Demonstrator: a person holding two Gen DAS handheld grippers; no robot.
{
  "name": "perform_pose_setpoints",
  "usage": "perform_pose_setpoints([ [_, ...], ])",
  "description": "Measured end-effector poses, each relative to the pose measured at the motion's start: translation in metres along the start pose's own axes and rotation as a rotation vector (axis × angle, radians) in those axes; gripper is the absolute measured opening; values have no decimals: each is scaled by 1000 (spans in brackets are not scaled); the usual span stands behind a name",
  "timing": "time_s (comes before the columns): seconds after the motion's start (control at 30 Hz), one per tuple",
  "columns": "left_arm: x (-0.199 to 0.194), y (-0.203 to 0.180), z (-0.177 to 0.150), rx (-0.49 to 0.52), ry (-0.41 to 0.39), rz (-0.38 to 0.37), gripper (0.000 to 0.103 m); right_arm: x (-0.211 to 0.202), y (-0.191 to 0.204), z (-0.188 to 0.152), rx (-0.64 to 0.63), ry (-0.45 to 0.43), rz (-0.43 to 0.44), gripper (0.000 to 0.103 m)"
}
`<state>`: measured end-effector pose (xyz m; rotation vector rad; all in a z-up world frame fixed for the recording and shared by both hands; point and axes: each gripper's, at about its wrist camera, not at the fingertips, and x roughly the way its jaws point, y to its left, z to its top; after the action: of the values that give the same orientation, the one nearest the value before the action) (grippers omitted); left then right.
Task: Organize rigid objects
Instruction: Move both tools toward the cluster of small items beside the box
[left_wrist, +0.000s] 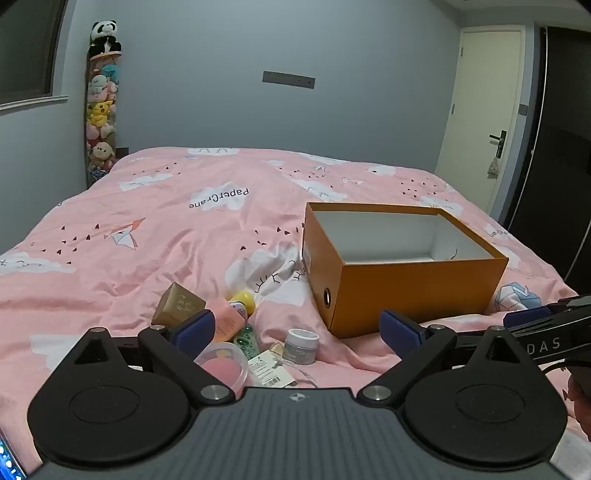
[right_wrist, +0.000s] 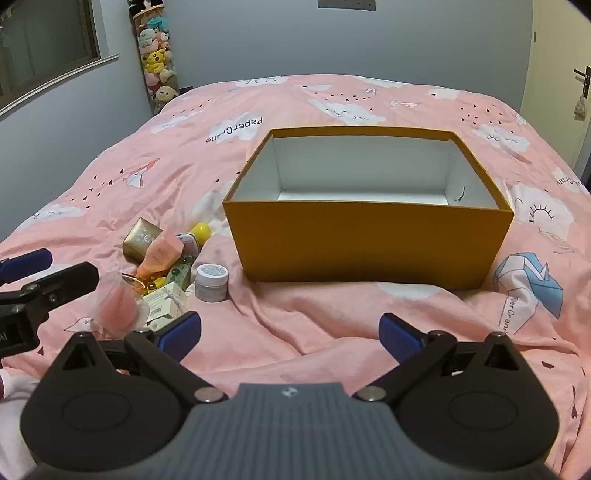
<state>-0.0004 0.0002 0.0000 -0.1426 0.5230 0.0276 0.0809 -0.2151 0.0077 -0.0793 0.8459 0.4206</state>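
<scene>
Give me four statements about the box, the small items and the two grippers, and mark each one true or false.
1. The orange box has nothing visible inside. True.
2. The small grey jar sits inside the box. False: it rests on the pink bedspread, left of the box.
3. The left gripper and the right gripper are both open. True.
4. The gold box is gripped by the right gripper. False: it lies in the pile, untouched.

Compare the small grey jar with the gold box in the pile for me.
The grey jar is round, short and stands upright with a glittery lid; the gold box is angular, larger and lies tilted. The jar sits apart nearer the orange box; the gold box lies against the pink tube. Both rest on the bedspread.
</scene>
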Motion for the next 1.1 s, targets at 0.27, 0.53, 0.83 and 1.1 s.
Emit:
perform_pose_setpoints([
  [0.27,-1,1,-3,11,16,1,103,-1,2,0,0,-3,8,100],
  [0.53,2,-5,-3,-8,23,9,103,-2,-9,3,2,-1,6,100],
  [0.83,6,1,-3,-26,46,21,103,-1,-6,0,16,-3,-1,100],
  [1.1,5,3,-5,-38,50,23,103,0,-6,-2,16,4,-4,100],
])
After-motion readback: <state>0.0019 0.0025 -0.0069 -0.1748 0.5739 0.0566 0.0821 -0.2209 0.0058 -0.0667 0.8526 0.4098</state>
